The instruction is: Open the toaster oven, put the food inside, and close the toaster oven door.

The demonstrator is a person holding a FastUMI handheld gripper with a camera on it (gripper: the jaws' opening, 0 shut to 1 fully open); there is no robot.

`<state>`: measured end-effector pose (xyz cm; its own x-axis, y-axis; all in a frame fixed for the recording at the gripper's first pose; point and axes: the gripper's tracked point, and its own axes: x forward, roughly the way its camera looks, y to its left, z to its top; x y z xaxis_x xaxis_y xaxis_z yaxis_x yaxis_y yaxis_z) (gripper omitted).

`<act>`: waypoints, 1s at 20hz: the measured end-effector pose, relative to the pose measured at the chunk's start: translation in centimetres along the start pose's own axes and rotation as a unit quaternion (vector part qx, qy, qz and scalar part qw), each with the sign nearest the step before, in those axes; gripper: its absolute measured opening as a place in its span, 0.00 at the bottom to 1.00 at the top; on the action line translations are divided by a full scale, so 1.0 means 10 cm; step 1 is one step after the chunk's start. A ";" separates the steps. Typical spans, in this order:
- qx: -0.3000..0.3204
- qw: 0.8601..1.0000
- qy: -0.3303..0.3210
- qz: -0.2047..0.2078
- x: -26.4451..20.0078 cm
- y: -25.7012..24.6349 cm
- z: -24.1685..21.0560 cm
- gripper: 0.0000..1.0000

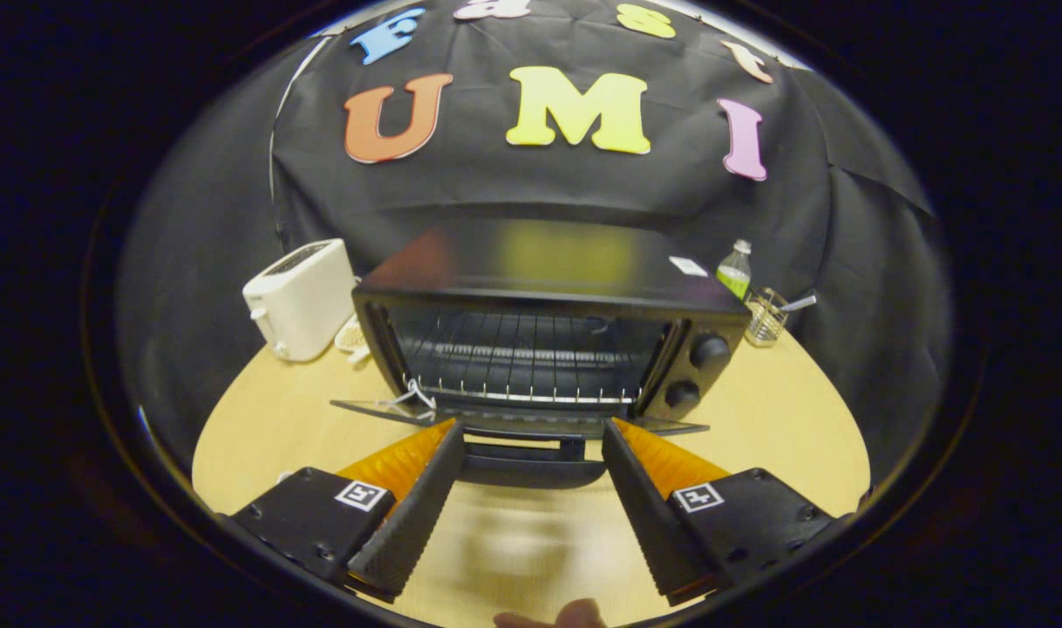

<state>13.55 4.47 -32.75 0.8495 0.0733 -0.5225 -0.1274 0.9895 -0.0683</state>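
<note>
The black metal toaster oven (548,336) stands on the pale wooden counter (784,419), straight ahead at twelve o'clock from the gripper (531,436). Its glass door (496,417) is dropped open and lies flat toward the jaws, with the dark door handle (531,462) between the two fingertips. The jaws stand wide apart and hold nothing; neither finger touches the handle or the door. Inside the oven a wire rack (522,366) spans the cavity, and no food can be made out on it. Two round black knobs (697,371) sit one above the other on the oven's front panel at about one o'clock.

At ten o'clock, beside the oven's left flank, a white plastic pop-up toaster (300,301) rests on the counter, with something small and pale (352,336) between it and the oven, too small to identify. At two o'clock, behind the oven's right corner, stands a clear plastic bottle with greenish liquid (735,272), and just beside it a clear glass holder with a metal utensil (768,316). At six o'clock, below the fingers, a fingertip (553,617) of the person shows.
</note>
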 end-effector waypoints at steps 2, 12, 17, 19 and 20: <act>-0.002 1.000 0.023 0.007 -0.04 -0.02 -0.30 1.00; -0.004 1.000 -0.003 0.014 -0.27 -0.25 -0.11 1.00; -0.017 0.997 0.017 0.073 -0.56 -0.04 -0.08 1.00; -0.021 0.993 0.028 0.114 -0.78 0.14 -0.06 1.00; -0.017 0.990 0.035 0.137 -0.89 0.25 -0.05 1.00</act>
<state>5.44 6.22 -28.75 0.7428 0.3281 -0.5836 -0.3666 0.9287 0.0555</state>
